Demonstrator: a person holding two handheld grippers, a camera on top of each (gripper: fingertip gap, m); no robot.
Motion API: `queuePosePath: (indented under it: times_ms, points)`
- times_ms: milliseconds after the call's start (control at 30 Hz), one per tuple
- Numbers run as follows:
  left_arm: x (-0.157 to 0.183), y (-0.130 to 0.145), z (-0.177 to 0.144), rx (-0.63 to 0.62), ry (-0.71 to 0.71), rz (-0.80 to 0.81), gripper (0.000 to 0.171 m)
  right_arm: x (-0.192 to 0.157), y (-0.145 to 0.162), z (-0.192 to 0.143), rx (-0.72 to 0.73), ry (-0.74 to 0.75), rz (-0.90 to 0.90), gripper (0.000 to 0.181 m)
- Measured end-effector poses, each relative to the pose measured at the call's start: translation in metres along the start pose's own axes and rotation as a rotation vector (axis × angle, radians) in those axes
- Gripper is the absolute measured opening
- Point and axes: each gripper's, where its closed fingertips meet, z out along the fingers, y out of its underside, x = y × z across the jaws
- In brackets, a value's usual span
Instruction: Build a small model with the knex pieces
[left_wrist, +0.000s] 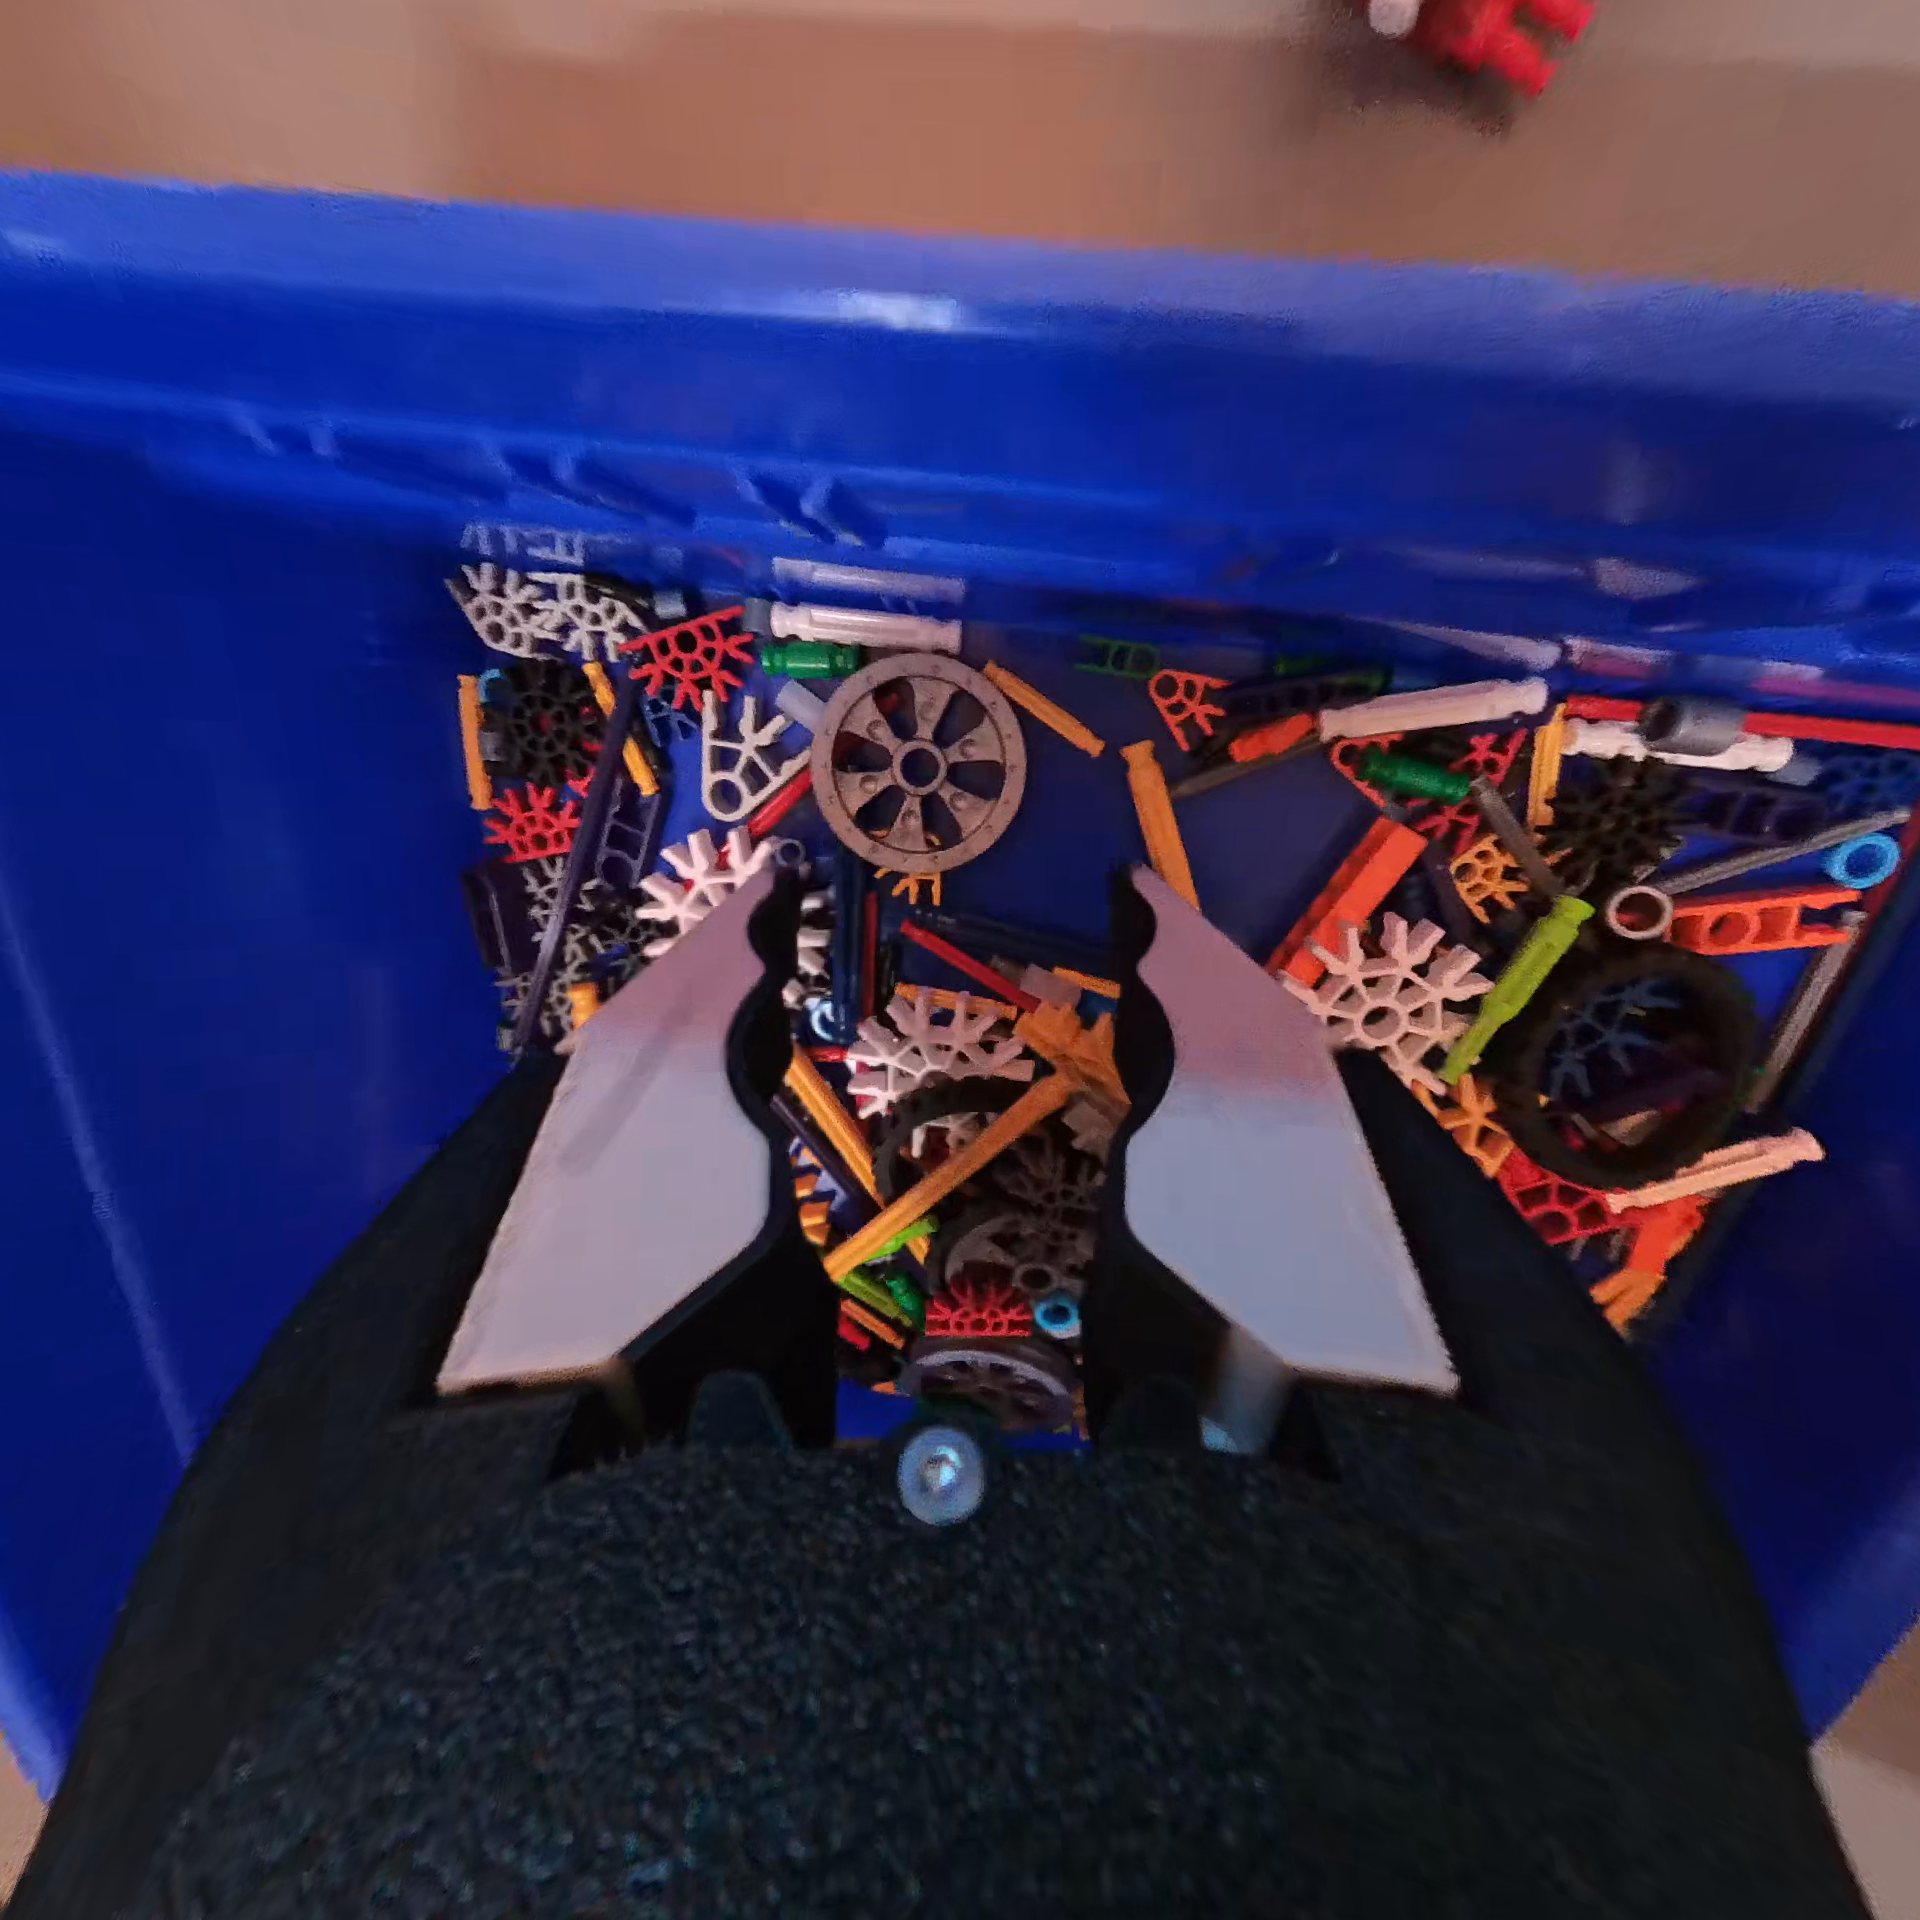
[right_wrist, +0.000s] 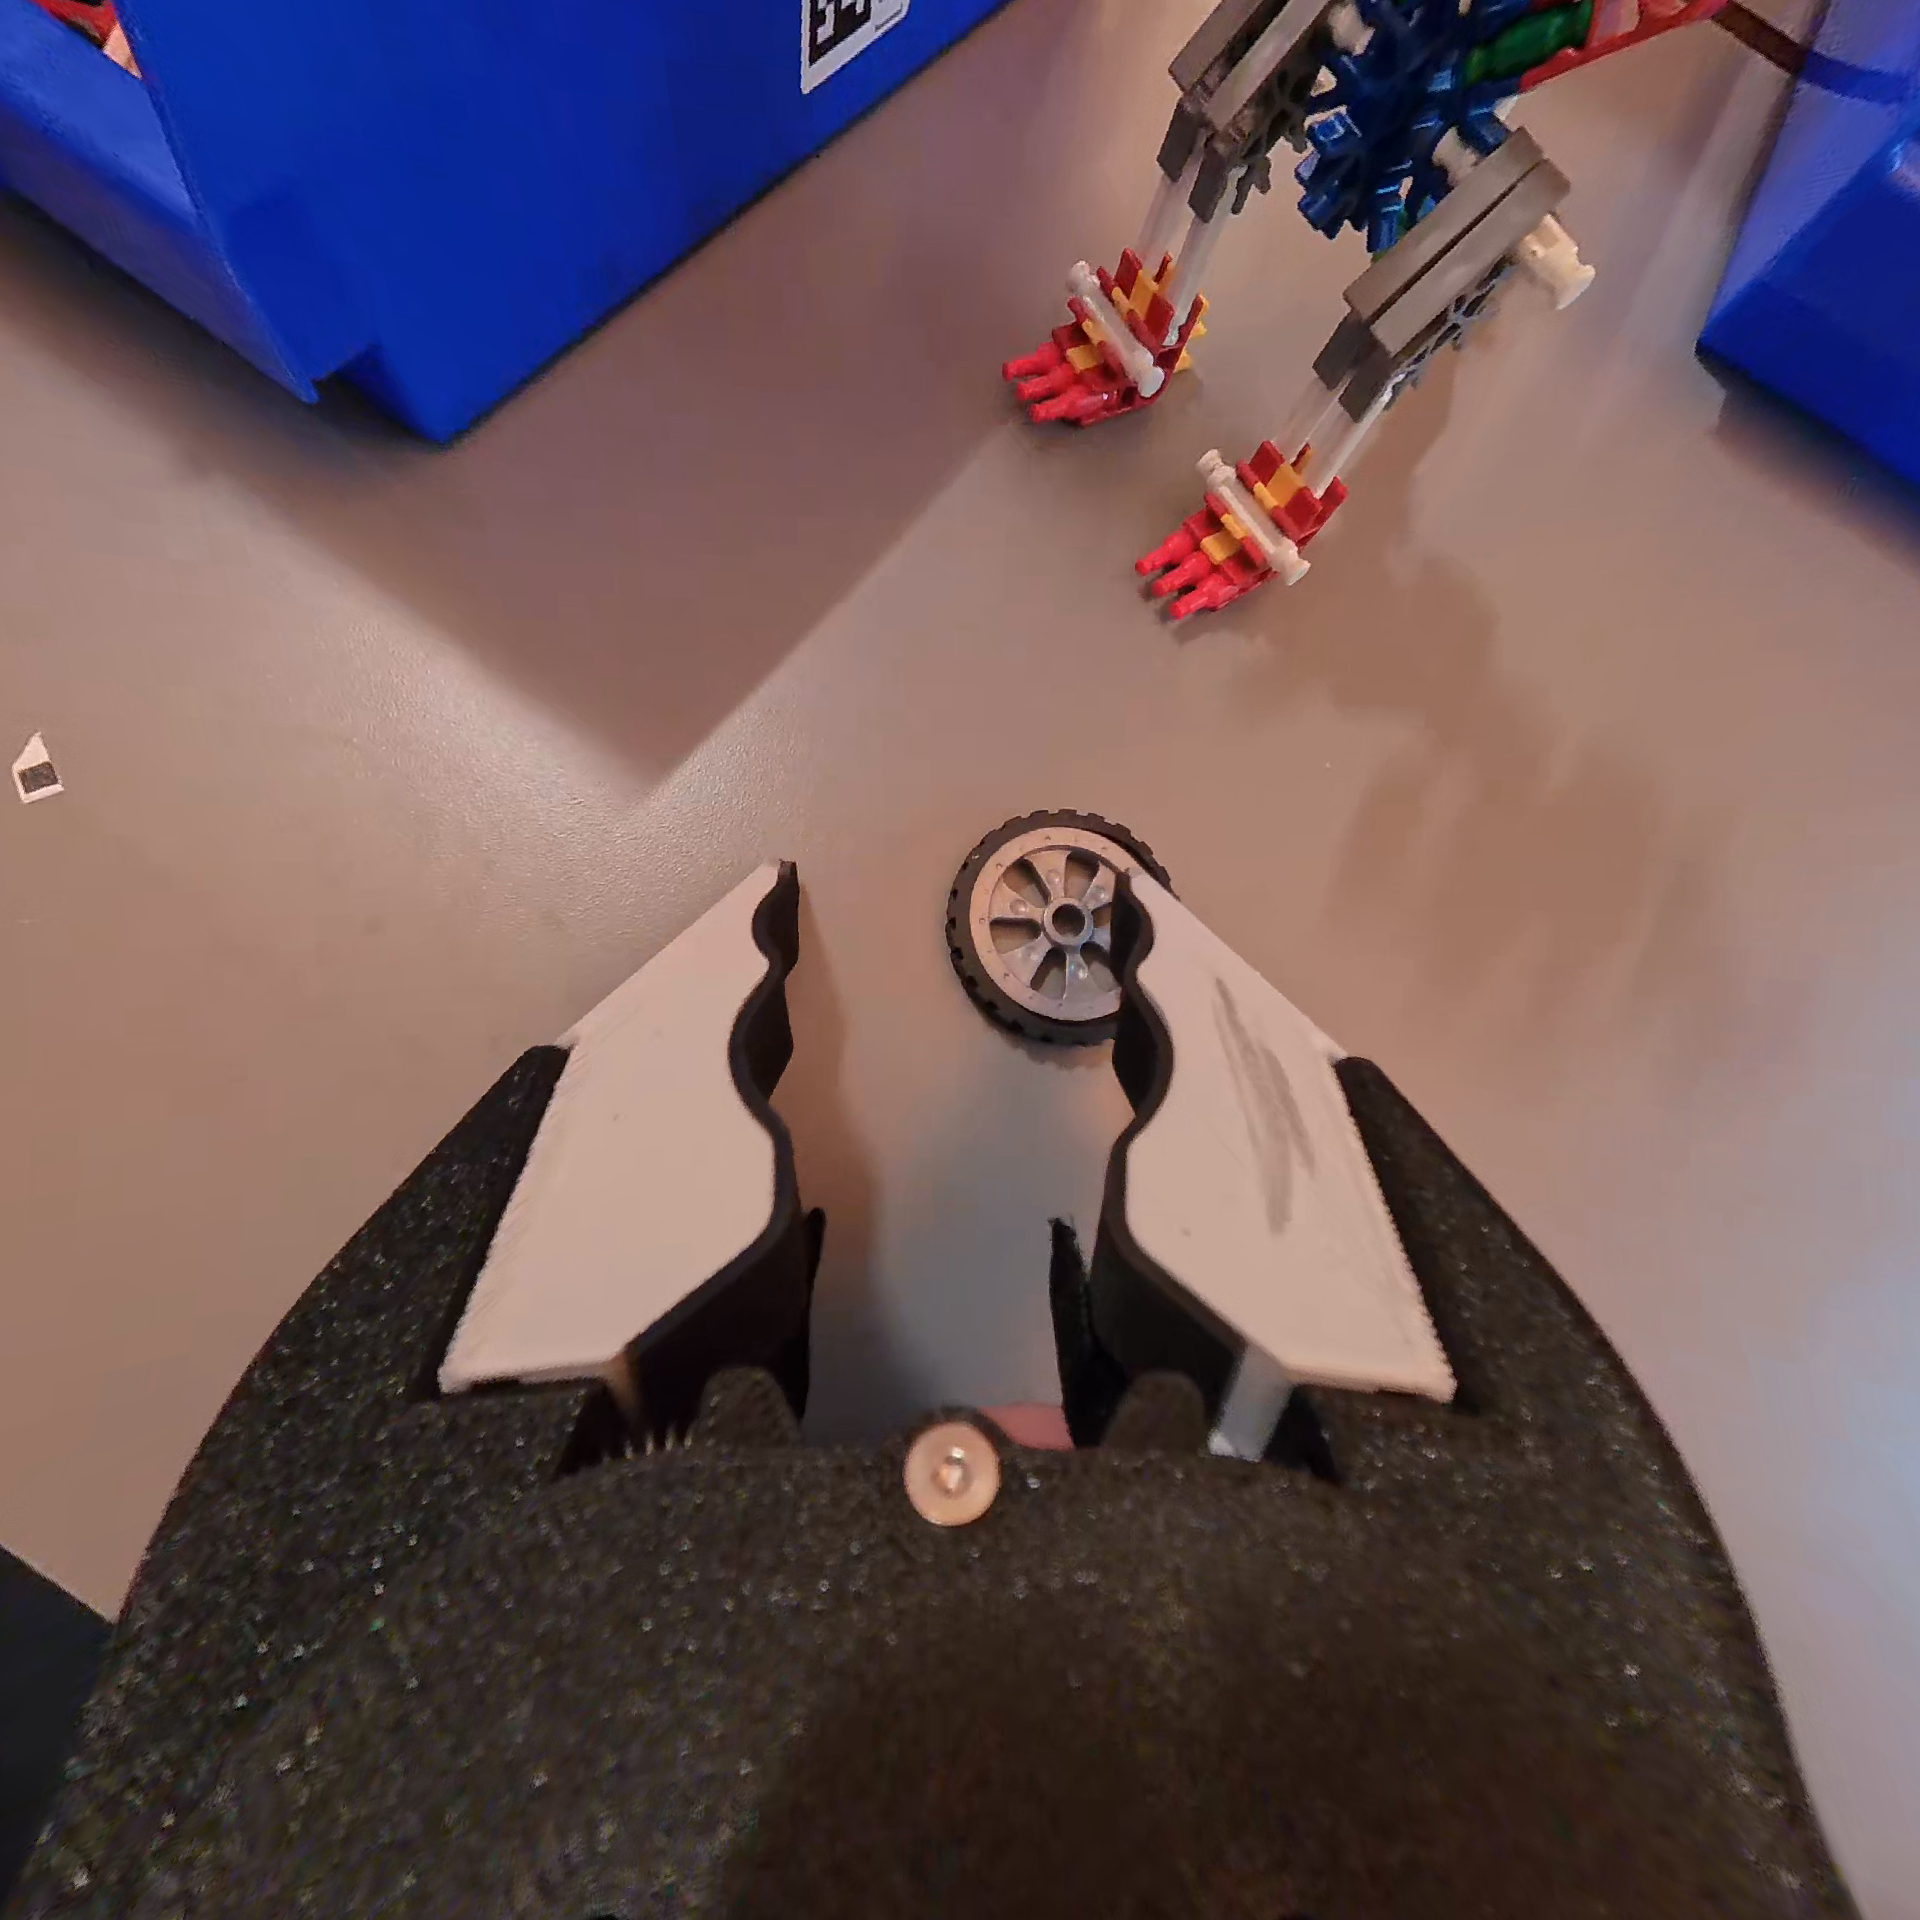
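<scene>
**Open grippers over a parts bin and beside a loose wheel**

In the left wrist view, the left gripper (left_wrist: 945, 883) is being held with its jaws spread and empty, inside a blue bin (left_wrist: 935, 416). A jumble of small plastic rods and snowflake-shaped connectors (left_wrist: 1387, 992) is being looked down on; a grey spoked hub (left_wrist: 917, 769) is lying just beyond the fingertips, and a black tyre (left_wrist: 1631, 1060) is lying to the right of that hub.

In the right wrist view, the right gripper (right_wrist: 961, 883) is likewise being held open and empty. A small wheel (right_wrist: 1049, 925) is lying flat on the grey table (right_wrist: 416, 935), partly hidden by the right finger, contact not being discernible. Beyond the wheel, a built toy figure (right_wrist: 1351, 208) is standing on red feet. The wheel is being judged light and stiff, its rubber tread grippy; the rim is best pinched across its width
</scene>
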Motion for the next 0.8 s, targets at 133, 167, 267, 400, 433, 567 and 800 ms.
queuePosePath:
  times_ms: [133,167,267,400,433,567,800]
  points:
    - [-0.005,-0.009,0.006,0.044,-0.030,0.008,0.050,-0.001,0.000,0.000,-0.001,-0.013,0.001,0.059]
    - [-0.007,-0.012,0.006,0.064,-0.036,0.005,0.049,-0.001,0.000,0.000,0.000,-0.013,0.000,0.059]
    - [-0.005,-0.018,0.008,0.097,-0.022,0.029,0.043,-0.002,0.000,0.000,0.001,-0.012,-0.005,0.059]
    - [-0.009,-0.019,0.008,0.089,-0.068,0.061,0.037,-0.002,0.000,0.000,0.001,-0.014,-0.005,0.059]
    - [-0.009,-0.018,0.007,0.086,-0.078,0.066,0.038,-0.002,0.000,0.000,0.001,-0.016,-0.003,0.059]
    - [-0.010,-0.016,-0.010,0.107,-0.129,0.077,0.037,-0.001,0.000,0.000,0.001,-0.012,-0.003,0.059]
    - [0.023,-0.027,-0.085,0.217,-0.272,0.153,0.037,-0.001,-0.002,-0.001,0.016,0.013,-0.030,0.060]
